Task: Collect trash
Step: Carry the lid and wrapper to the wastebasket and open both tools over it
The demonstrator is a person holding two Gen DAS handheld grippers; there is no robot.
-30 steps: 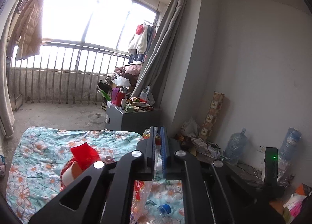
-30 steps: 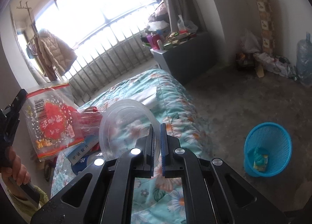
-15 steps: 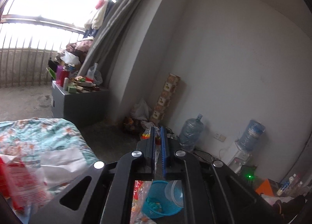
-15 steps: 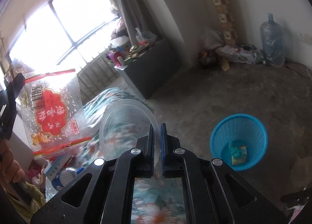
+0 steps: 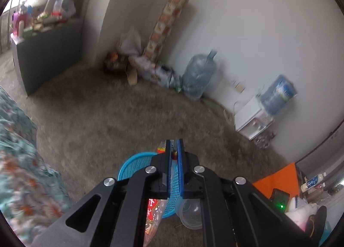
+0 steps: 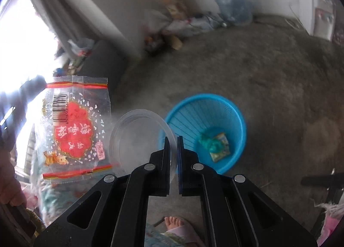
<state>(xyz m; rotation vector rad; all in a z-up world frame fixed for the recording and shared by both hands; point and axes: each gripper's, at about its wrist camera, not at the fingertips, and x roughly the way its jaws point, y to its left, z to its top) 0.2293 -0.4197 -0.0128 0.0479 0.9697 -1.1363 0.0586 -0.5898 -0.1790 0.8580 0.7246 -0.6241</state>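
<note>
Right claw (image 6: 173, 139): I have it clamped on the rim of a clear plastic cup (image 6: 140, 137), the cup tipped on its side with its mouth facing the lens.

Left claw (image 5: 174, 146): pressed together on the top edge of a clear snack wrapper (image 6: 74, 128) with red print and a barcode; the wrapper hangs below it. From my left wrist only a strip of the wrapper (image 5: 153, 210) shows under the fingers.

Blue basket (image 6: 206, 131): stands on the bare grey floor (image 6: 268, 70), just beyond the cup. It holds a green crumpled scrap (image 6: 207, 142) and a small printed packet (image 6: 221, 146), both on its bottom; only my right wrist view shows these.

Left wrist view adds: the basket (image 5: 133, 165) directly under the left claw, the cup (image 5: 191, 212) beside it, a water jug (image 5: 198, 75) against the wall, and the floral bed (image 5: 19, 150) at the left edge.

Right wrist view adds: a bare foot in a pink slipper (image 6: 178, 227) on the floor.
</note>
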